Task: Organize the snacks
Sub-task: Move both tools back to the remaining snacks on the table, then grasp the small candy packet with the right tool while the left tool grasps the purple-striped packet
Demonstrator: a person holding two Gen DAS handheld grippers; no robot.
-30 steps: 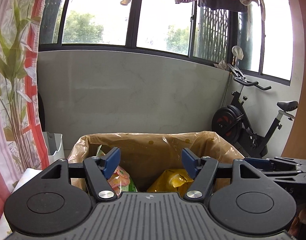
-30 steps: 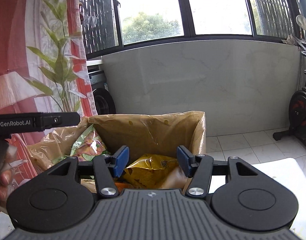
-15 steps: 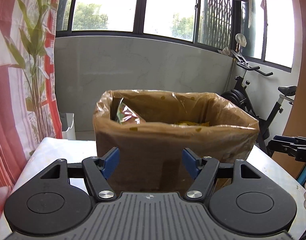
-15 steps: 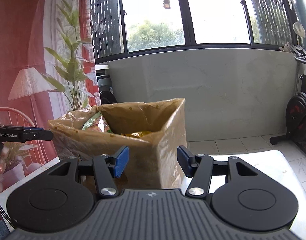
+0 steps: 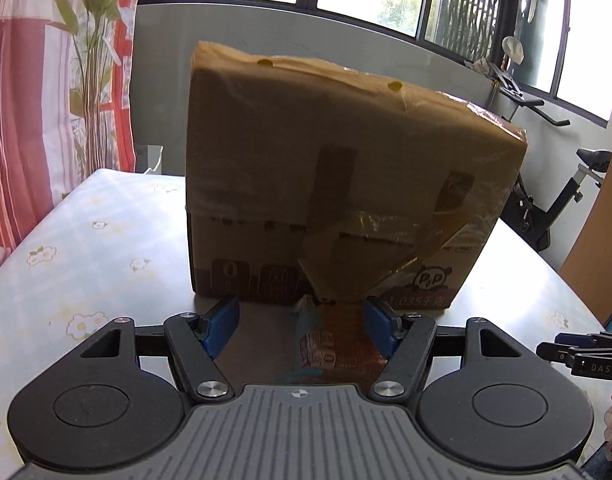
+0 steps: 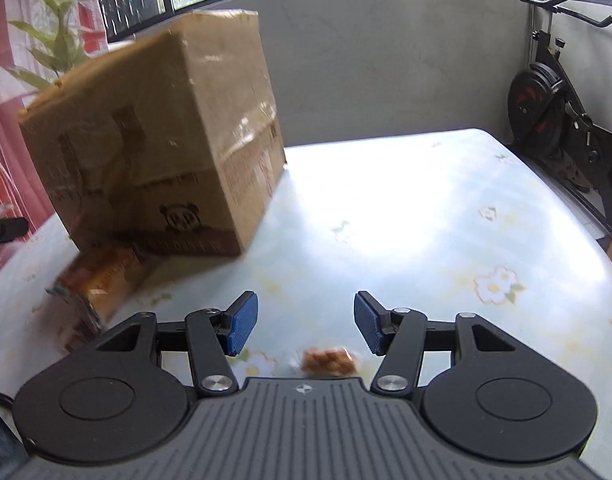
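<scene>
Brown cardboard box (image 5: pixel 346 168), orange-brown snack packet (image 6: pixel 94 280), pale tablecloth (image 6: pixel 446 220) with little yellow-white flowers (red-and-white curtain (image 5: pixel 22 100) too).

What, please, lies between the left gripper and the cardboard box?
A snack packet lies on the table between the left gripper and the box, touching the box's base, shown in the left wrist view.

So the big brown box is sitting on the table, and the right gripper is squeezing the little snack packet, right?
Not quite. The big brown box does sit on the table, but the right gripper is open. The right wrist view shows the little snack packet lying loose on the table between its fingers, not squeezed.
</scene>
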